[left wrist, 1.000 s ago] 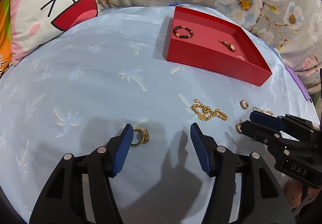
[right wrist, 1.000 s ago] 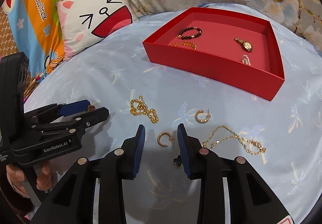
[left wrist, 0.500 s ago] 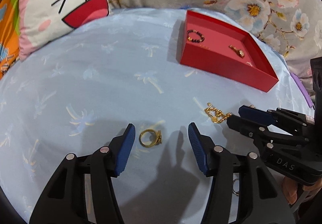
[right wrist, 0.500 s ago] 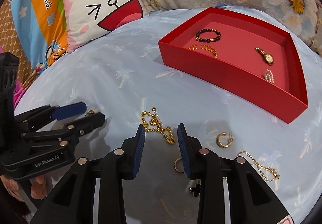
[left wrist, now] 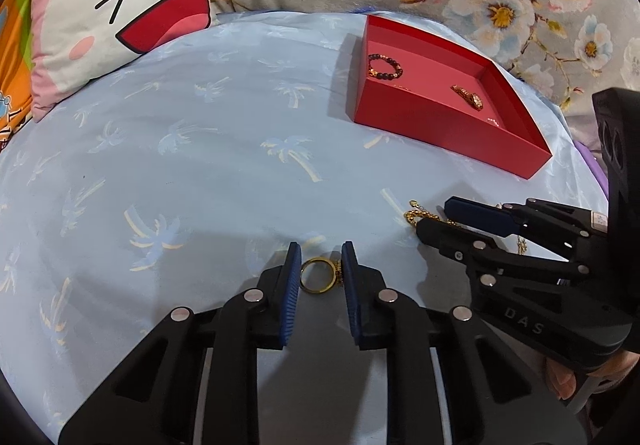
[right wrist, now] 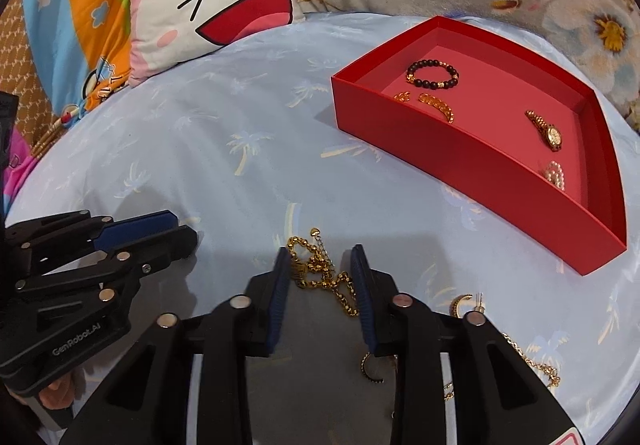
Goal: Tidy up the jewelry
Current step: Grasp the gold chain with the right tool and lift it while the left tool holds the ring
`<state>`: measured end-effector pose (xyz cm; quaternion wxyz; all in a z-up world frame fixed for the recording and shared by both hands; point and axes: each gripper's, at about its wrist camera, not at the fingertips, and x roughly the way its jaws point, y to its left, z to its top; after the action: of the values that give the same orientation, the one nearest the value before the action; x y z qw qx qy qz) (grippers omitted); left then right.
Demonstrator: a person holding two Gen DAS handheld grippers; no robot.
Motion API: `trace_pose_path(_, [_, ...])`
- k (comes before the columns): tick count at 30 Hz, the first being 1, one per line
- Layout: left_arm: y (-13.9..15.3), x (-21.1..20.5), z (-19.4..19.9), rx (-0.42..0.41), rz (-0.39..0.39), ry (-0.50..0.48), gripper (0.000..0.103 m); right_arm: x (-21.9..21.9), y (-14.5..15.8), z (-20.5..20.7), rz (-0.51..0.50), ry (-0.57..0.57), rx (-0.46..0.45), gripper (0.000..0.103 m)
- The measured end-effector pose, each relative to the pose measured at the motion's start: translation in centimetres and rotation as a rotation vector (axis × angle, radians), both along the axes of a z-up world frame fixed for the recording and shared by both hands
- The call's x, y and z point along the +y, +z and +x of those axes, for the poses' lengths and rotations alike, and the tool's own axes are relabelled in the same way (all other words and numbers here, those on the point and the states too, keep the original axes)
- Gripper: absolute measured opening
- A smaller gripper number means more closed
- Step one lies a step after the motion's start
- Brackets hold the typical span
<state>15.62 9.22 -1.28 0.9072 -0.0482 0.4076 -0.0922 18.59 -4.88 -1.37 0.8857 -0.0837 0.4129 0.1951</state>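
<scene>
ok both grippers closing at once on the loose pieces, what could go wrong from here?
1. The left gripper is closing on a thin gold ring lying flat on the soft blue sheet; it could slip out or fabric get pinched.
2. The right gripper is closing on a tangled gold bead chain; only part lies between the fingers, so it may dangle and snag on the red tray wall.

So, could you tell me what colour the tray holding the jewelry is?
The tray is red, seen best in the right wrist view.
</scene>
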Motion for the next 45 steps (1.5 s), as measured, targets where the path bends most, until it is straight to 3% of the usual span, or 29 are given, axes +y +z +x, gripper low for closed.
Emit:
trace_pose_path(1, [0.0, 0.0, 0.0, 0.000, -0.001, -0.001, 0.020, 0.1, 0.0, -0.1, 0.002, 0.008, 0.002, 0.007])
trace_pose_path(7, [0.0, 0.0, -0.1, 0.000, -0.005, -0.004, 0.020, -0.6, 0.3, -1.0, 0.016, -0.007, -0.002, 0.003])
trace_pose_path(9, [0.0, -0.1, -0.1, -0.001, -0.009, -0.006, 0.018, -1.4, 0.7, -1.2, 0.041, -0.020, 0.002, 0.003])
trace_pose_path(10, [0.1, -0.1, -0.1, -0.005, -0.014, -0.012, 0.006, -1.8, 0.9, -1.4, 0.052, -0.027, 0.001, 0.003])
trace_pose_path(11, [0.2, -0.3, -0.2, -0.006, -0.015, -0.020, 0.005, -2.3, 1.3, -1.6, 0.063, -0.035, -0.004, 0.003])
trace_pose_path(20, [0.5, -0.6, -0.5, 0.007, -0.055, -0.046, 0.003, -5.9, 5.0, -3.6, 0.136, -0.095, -0.073, 0.003])
trace_pose_path(29, [2.7, -0.3, -1.0, -0.046, -0.098, -0.066, 0.002, -9.4, 8.3, -5.0, 0.192, -0.158, -0.146, 0.003])
trace_pose_path(45, [6.0, 2.4, -1.5, -0.075, -0.157, -0.060, 0.002, -11.8, 10.2, -6.1, 0.218, -0.199, -0.202, 0.003])
